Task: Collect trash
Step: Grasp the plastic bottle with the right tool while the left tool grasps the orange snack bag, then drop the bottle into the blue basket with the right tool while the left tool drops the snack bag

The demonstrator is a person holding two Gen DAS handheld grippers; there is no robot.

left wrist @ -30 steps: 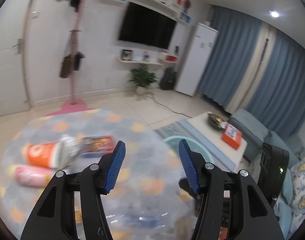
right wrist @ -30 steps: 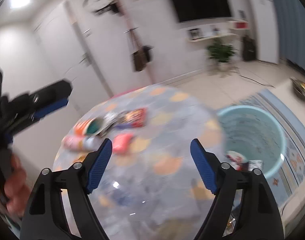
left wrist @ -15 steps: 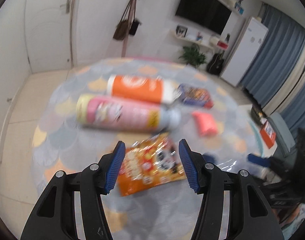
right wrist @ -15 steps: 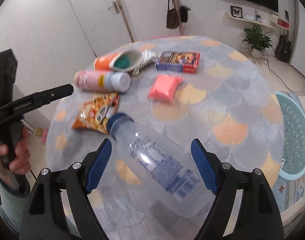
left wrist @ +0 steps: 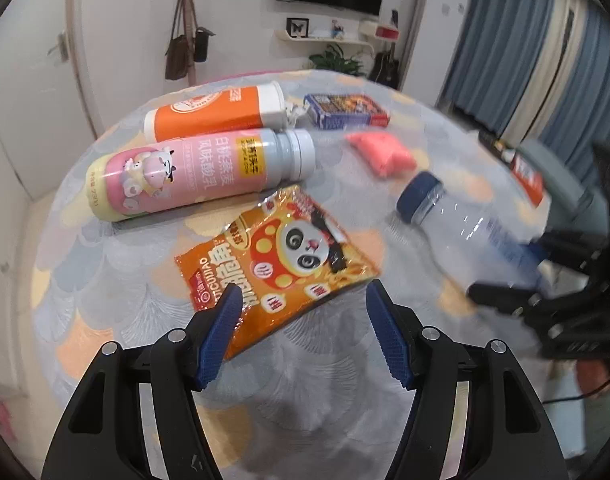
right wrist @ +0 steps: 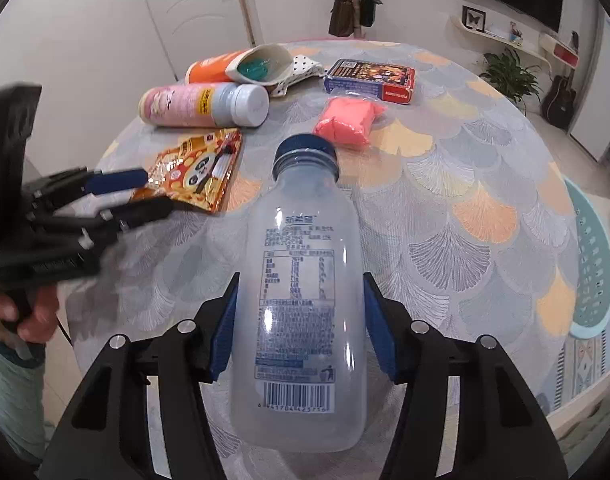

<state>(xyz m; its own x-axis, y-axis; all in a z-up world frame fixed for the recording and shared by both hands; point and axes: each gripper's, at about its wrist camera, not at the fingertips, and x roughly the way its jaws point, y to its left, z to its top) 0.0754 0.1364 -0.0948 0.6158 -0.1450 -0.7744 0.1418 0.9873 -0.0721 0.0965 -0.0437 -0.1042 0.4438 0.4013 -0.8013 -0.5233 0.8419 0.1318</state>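
Note:
A clear plastic bottle (right wrist: 301,280) with a blue cap lies on the round table between my right gripper's (right wrist: 299,292) open blue pads; contact is not clear. It also shows in the left wrist view (left wrist: 465,224). An orange panda snack bag (left wrist: 281,256) lies flat, its near edge between my open left gripper's (left wrist: 301,296) fingertips. In the right wrist view the bag (right wrist: 201,168) sits by the left gripper (right wrist: 145,188). A pink yoghurt bottle (left wrist: 197,172), an orange tube (left wrist: 217,112), a blue card box (left wrist: 345,110) and a pink packet (left wrist: 381,152) lie beyond.
The table (right wrist: 465,216) has a scallop-patterned cloth. A teal laundry basket (right wrist: 593,264) stands on the floor off the table's right edge. A white door and a coat stand with bags (right wrist: 351,12) are behind the table.
Both grippers have dropped toward the table. The left has closed in over the snack bag's near edge. The right has moved forward so the clear bottle lies between its pads.

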